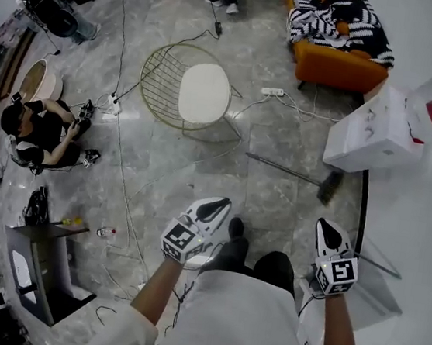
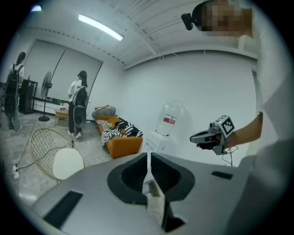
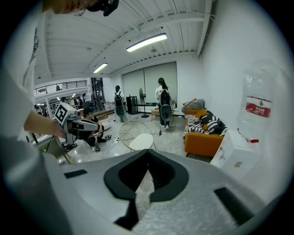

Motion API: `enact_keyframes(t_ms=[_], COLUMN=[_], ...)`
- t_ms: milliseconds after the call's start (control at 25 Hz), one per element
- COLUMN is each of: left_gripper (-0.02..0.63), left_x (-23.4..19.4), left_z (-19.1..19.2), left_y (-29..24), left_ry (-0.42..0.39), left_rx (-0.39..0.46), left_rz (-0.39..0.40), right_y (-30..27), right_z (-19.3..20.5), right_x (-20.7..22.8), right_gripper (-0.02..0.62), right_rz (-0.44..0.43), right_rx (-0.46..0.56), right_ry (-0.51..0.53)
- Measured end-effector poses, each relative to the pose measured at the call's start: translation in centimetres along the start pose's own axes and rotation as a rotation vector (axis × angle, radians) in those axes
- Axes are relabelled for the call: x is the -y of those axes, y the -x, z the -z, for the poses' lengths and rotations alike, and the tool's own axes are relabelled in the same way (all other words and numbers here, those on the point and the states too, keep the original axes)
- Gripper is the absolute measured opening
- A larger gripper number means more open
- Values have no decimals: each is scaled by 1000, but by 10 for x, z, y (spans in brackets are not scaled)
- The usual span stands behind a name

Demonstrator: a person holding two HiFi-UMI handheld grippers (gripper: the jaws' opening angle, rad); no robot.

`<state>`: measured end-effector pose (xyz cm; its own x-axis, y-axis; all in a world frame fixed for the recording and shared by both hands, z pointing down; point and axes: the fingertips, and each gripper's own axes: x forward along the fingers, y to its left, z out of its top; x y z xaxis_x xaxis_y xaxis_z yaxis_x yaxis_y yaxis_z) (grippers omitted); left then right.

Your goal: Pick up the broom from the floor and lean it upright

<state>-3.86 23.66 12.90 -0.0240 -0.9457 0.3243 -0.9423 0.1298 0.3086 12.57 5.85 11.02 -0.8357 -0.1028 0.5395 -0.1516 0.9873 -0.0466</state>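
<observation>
Right gripper [image 1: 328, 227] is clamped shut and empty, left gripper [image 1: 217, 204] looks the same, so unless they open they'd just shove that skinny broom [image 1: 290, 171] at centre-right along the floor.

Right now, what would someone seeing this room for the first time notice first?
The broom lies flat on the grey floor, just ahead of the left gripper and right gripper, both empty with fingers together; its head sits near the white water dispenser. Farther off stand a wire chair with a white cushion and an orange sofa under a striped blanket.
</observation>
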Motion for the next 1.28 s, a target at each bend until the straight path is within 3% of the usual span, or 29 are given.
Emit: enact_keyframes(t_ms=[560,840,1080,1280], left_gripper=[25,25,25,25], left_x=[-64,-87,-124,-159], left_z=[47,78,131,192], left_y=[-76,-132,-190,-232], left_ry=[42,44,101,96], left_rx=[-59,-37,-80,-111], left_rz=[14,-41,-72,-87], right_y=[-114,-184,-259,-322], right_z=[30,63,120,174], right_x=[17,50,74,92], right_gripper=[3,3,3,3], right_rz=[-76,-144,-215,-257], right_rx=[-88,-139,-180,-212], right_ry=[4,72,48,47])
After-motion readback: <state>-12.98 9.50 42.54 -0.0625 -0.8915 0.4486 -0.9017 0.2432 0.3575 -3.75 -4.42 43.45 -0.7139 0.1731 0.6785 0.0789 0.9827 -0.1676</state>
